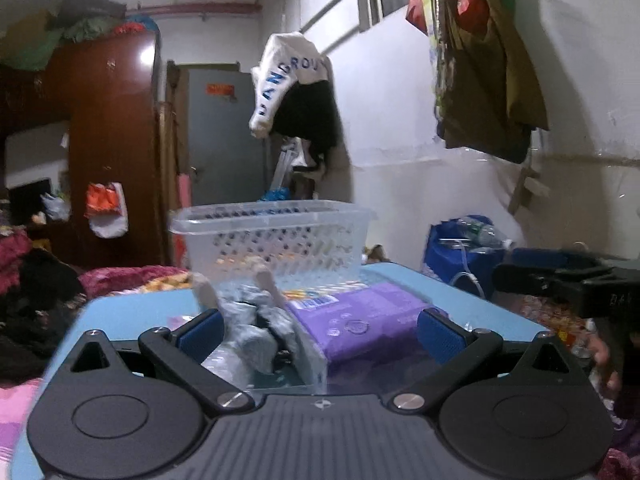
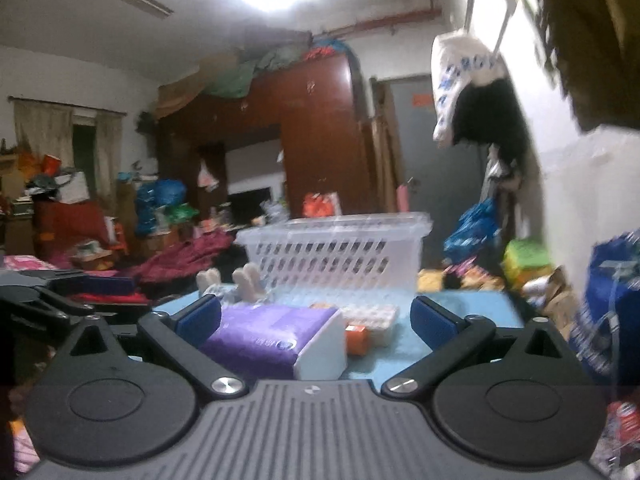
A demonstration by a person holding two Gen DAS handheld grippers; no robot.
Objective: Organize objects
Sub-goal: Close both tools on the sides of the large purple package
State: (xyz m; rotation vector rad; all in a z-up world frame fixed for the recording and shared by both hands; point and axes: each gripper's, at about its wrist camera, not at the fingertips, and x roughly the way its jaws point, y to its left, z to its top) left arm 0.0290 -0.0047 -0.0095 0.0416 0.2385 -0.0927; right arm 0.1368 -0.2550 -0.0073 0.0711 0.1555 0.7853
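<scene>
A clear perforated plastic basket [image 1: 272, 240] [image 2: 336, 256] stands at the far side of the light blue table [image 1: 120, 312] [image 2: 460, 308]. In front of it lie a purple packet [image 1: 360, 320] [image 2: 260, 340], a clear bag of grey fabric with beige ends [image 1: 252, 332] [image 2: 244, 280], a small orange box [image 2: 356, 338] and a white blister pack [image 2: 374, 314]. My left gripper [image 1: 320, 334] is open, its blue pads on either side of the bag and the purple packet. My right gripper [image 2: 316, 316] is open, low over the table, with the purple packet by its left pad.
A brown wardrobe [image 1: 104, 140] [image 2: 320, 136] and a grey door [image 1: 224, 132] stand behind. Clothes hang on the white wall [image 1: 292, 92]. Bedding and clutter [image 2: 180, 256] lie left of the table, blue bags [image 1: 460, 248] [image 2: 612, 300] to its right.
</scene>
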